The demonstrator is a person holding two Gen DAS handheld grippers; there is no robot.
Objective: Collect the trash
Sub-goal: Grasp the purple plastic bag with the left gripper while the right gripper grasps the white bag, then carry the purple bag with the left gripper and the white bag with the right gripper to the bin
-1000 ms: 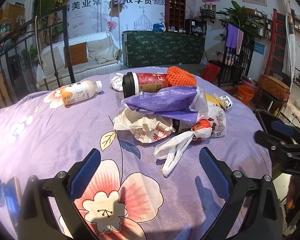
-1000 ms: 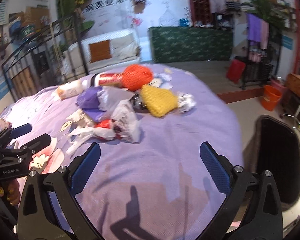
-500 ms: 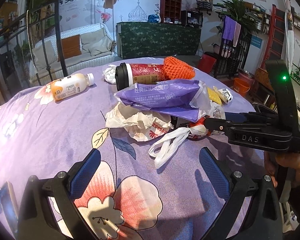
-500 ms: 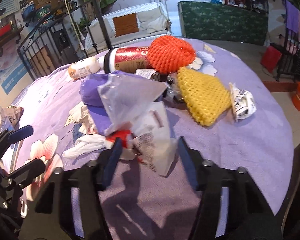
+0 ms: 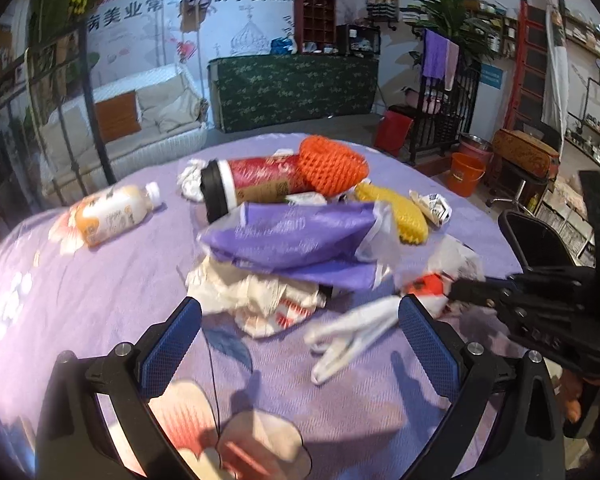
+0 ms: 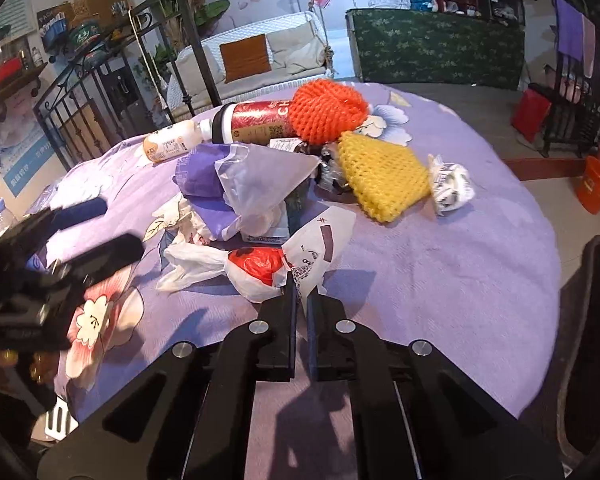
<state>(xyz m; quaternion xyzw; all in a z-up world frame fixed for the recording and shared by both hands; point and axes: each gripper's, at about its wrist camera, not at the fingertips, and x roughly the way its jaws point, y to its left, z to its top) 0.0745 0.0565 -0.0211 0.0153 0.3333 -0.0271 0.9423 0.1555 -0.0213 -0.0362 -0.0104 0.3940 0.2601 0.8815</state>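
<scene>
A pile of trash lies on the round purple table (image 6: 440, 264). My right gripper (image 6: 301, 280) is shut on the edge of a white plastic bag (image 6: 260, 270) with something red inside; it shows in the left wrist view (image 5: 424, 286) too, pinched by the right gripper (image 5: 460, 290). My left gripper (image 5: 296, 332) is open and empty, just in front of a crumpled paper wrapper (image 5: 260, 300). A purple bag (image 5: 296, 236), a red cup (image 5: 252, 186), an orange net (image 5: 332, 164), a yellow net (image 6: 380, 176) and a drink bottle (image 5: 108, 214) lie in and around the pile.
A black bin (image 6: 596, 344) stands at the table's right edge. A crumpled wrapper (image 6: 452, 184) lies beside the yellow net. A white sofa (image 5: 140, 120), a green-covered counter (image 5: 296, 88) and orange buckets (image 5: 466, 174) stand behind the table.
My right gripper moved in on the pile and closed on the white plastic bag. My left gripper came closer to the pile and stayed open.
</scene>
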